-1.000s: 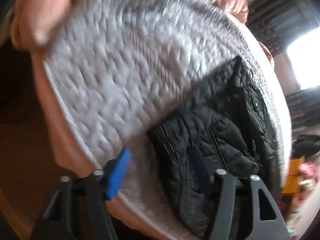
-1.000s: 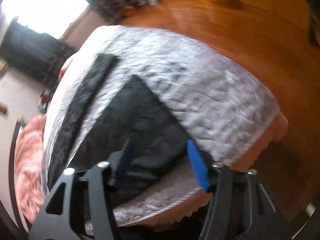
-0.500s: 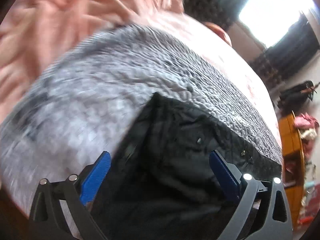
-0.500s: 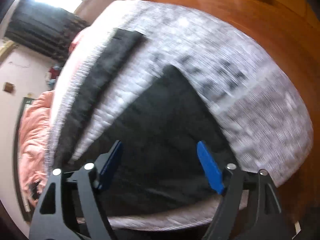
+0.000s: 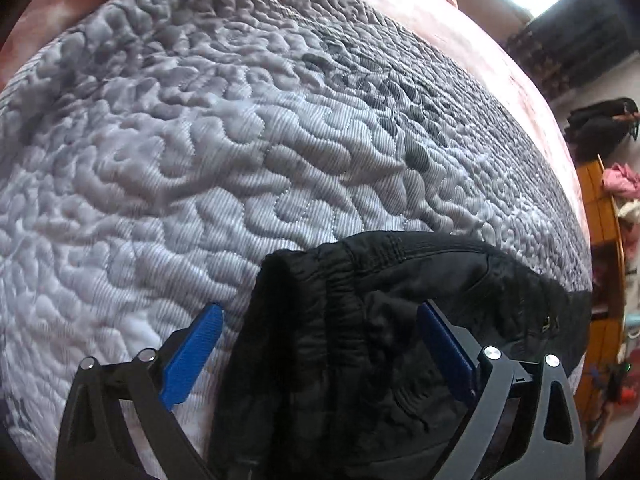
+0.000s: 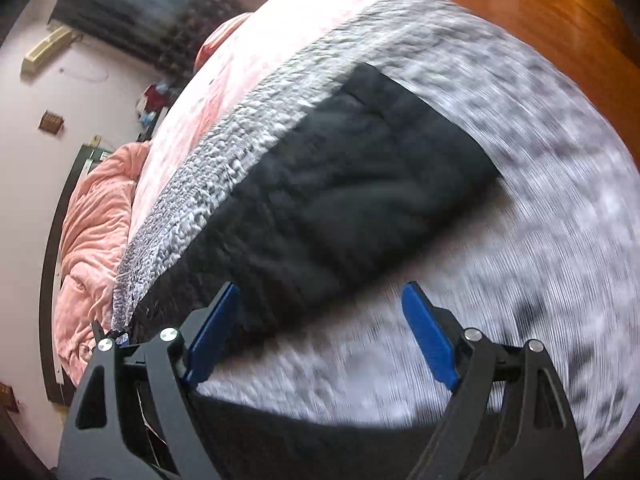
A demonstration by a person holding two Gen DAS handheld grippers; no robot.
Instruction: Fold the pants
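Observation:
Black pants point(image 5: 360, 340) lie on a grey quilted bed cover point(image 5: 224, 152). In the left wrist view the elastic waistband end is bunched right between my fingers. My left gripper point(image 5: 320, 324) is open, its blue pads on either side of the waistband. In the right wrist view the pants point(image 6: 340, 192) lie as a flat dark strip across the cover point(image 6: 540, 220). My right gripper point(image 6: 320, 304) is open above the near edge of the pants, holding nothing.
A pink blanket point(image 6: 96, 240) is heaped at the left end of the bed, with a pink sheet point(image 6: 256, 48) beyond the grey cover. Wooden floor point(image 6: 560, 12) lies past the bed's right edge. Wooden shelves with clothes point(image 5: 616, 208) stand at the right.
Both grippers have dropped closer to the bed. The left one has come down over the waistband. The right one has shifted so the pants lie farther ahead and left. Both stayed open.

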